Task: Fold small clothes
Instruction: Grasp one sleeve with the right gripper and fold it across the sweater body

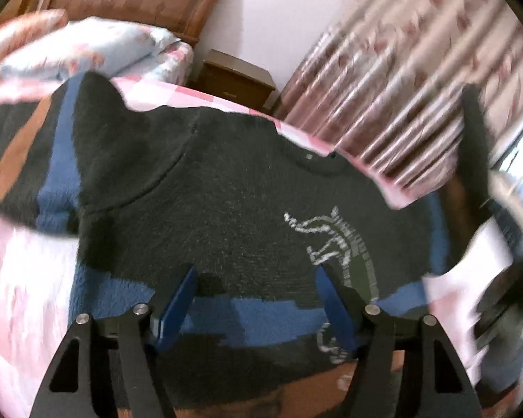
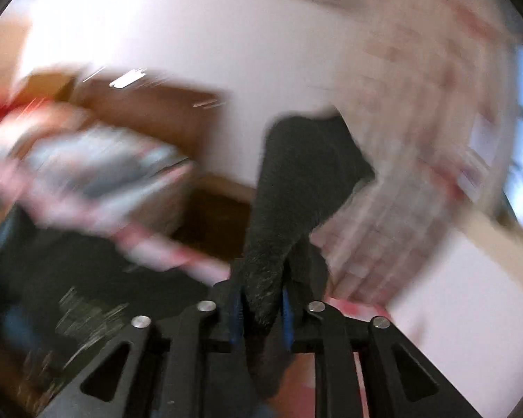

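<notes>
A dark fleece sweater [image 1: 226, 202] with blue and brown bands and a white chest print lies spread on the pink checked bed [image 1: 14, 278]; the left gripper [image 1: 256, 278] hovers above it, jaws wide, while the right gripper [image 2: 261, 299] pinches a raised sleeve [image 2: 296, 181]

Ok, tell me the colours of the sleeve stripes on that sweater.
Blue and orange-brown on the black sweater; clearest in the left wrist view.

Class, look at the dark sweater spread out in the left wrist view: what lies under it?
The dark sweater lies on a pink checked bedspread, seen past its edges. Whatever is directly beneath stays covered.
</notes>
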`<state>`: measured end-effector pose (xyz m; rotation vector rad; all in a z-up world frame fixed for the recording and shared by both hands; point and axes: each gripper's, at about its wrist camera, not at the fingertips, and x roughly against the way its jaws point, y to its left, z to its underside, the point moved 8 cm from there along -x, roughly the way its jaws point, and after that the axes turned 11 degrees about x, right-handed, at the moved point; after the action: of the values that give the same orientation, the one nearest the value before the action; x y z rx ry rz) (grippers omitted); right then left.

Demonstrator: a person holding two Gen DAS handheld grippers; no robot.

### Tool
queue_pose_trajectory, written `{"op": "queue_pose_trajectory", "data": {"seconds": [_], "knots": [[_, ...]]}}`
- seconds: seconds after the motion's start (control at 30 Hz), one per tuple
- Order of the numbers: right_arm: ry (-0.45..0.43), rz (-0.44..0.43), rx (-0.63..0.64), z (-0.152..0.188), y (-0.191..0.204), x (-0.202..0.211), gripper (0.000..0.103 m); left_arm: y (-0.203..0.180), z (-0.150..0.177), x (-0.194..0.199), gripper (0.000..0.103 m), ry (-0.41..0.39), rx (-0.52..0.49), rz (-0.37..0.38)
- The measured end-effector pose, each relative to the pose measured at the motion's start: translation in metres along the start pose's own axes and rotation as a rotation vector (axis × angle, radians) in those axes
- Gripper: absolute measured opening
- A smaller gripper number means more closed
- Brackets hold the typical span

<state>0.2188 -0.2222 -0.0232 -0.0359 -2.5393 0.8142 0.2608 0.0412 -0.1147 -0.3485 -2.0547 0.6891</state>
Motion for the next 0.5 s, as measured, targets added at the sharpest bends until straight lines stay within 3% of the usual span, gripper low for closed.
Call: {"op": "queue_pose_trajectory", "data": {"seconds": [0.03, 0.07, 0.13, 0.2, 0.3, 0.43, 0.5], "knots": [[0.014, -0.082, 0.102, -0.001, 0.038, -0.005, 0.019, 0.002, -0.001, 0.005, 0.070, -0.003, 0.016, 0.016], [0.029, -0.151, 0.172, 0.002, 0.068, -0.008, 0.100, 0.003, -0.001, 0.010, 0.070, -0.003, 0.020, 0.022], [0.077, -0.267, 0.248, 0.021, 0.111, -0.013, 0.103, 0.002, 0.000, 0.015, 0.070, 0.004, 0.010, 0.024], [0.087, -0.331, 0.199, 0.035, 0.115, -0.010, 0.103, 0.000, 0.001, 0.021, 0.070, 0.009, 0.009, 0.029], [0.054, -0.408, 0.033, 0.045, 0.087, 0.009, 0.103, -0.008, 0.004, 0.029, 0.070, 0.004, 0.011, 0.073], [0.005, -0.412, -0.182, 0.063, 0.024, 0.037, 0.103, -0.028, 0.012, 0.017, 0.070, 0.032, 0.025, 0.138], [0.017, -0.429, -0.249, 0.067, 0.013, 0.041, 0.103, -0.038, 0.017, 0.003, 0.070, 0.054, 0.036, 0.140]]}}
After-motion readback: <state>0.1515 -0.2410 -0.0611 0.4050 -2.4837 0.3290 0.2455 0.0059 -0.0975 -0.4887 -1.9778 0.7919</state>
